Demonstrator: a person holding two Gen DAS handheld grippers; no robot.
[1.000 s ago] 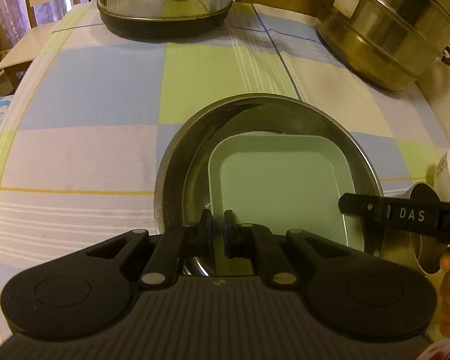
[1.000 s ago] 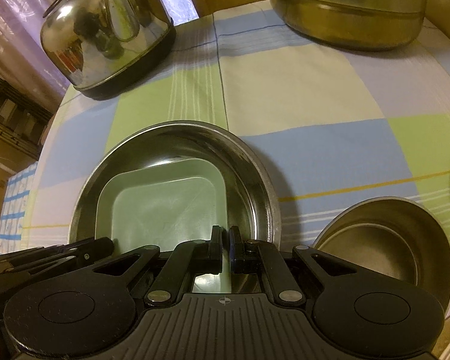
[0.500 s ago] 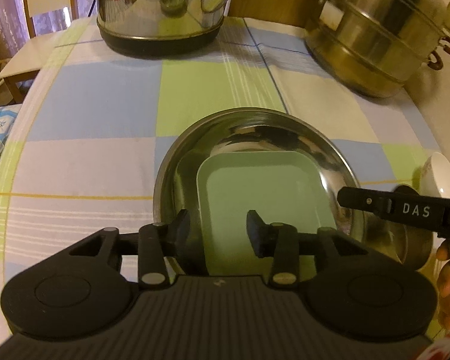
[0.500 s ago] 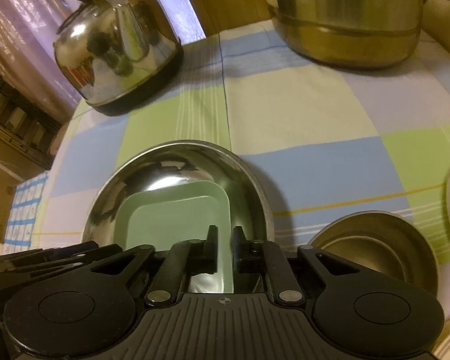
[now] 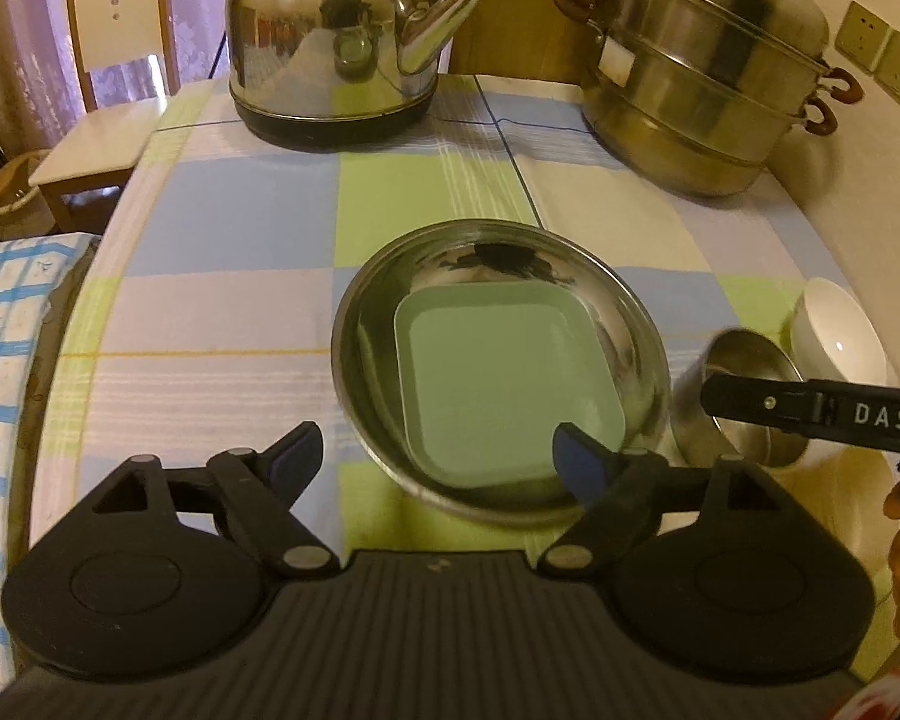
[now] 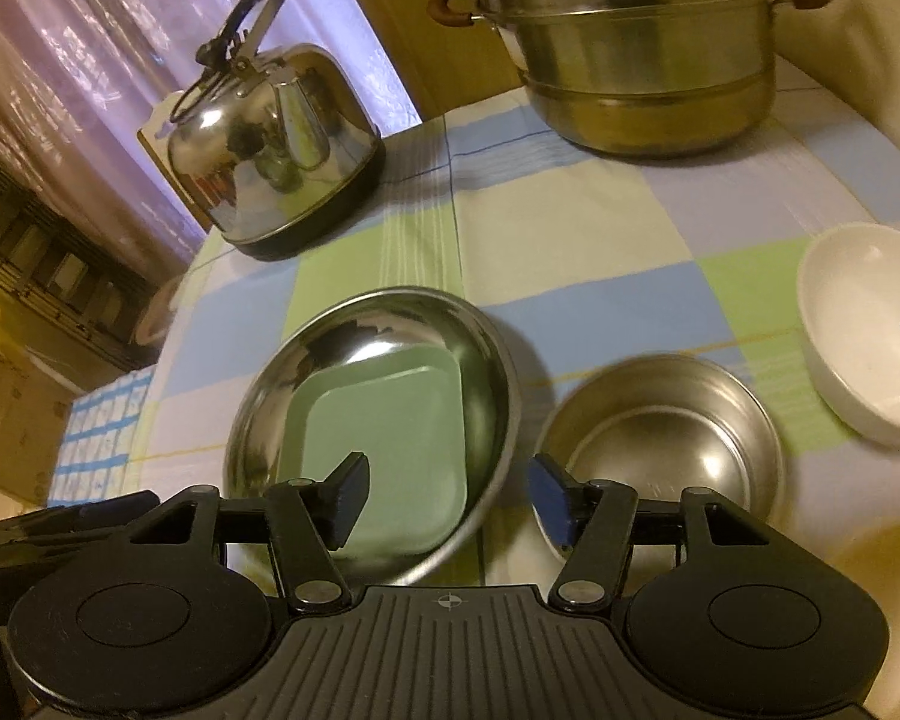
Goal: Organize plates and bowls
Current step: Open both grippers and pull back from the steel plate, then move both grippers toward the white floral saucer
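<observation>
A pale green square plate (image 5: 504, 372) lies inside a round steel plate (image 5: 636, 312) on the checked tablecloth; both show in the right wrist view too, the green plate (image 6: 402, 438) inside the steel plate (image 6: 306, 360). My left gripper (image 5: 438, 456) is open and empty, just short of the steel plate's near rim. My right gripper (image 6: 444, 498) is open and empty above the near rim. A small steel bowl (image 6: 672, 438) sits right of the plates, and a white bowl (image 6: 870, 336) further right.
A steel kettle (image 5: 336, 42) stands at the back left and a stacked steel steamer pot (image 5: 702, 78) at the back right. A chair (image 5: 108, 114) stands beyond the table's left edge. A wall runs along the right.
Both grippers were shut at the stacked plates' near rim and have opened and drawn back. The plates stay on the cloth.
</observation>
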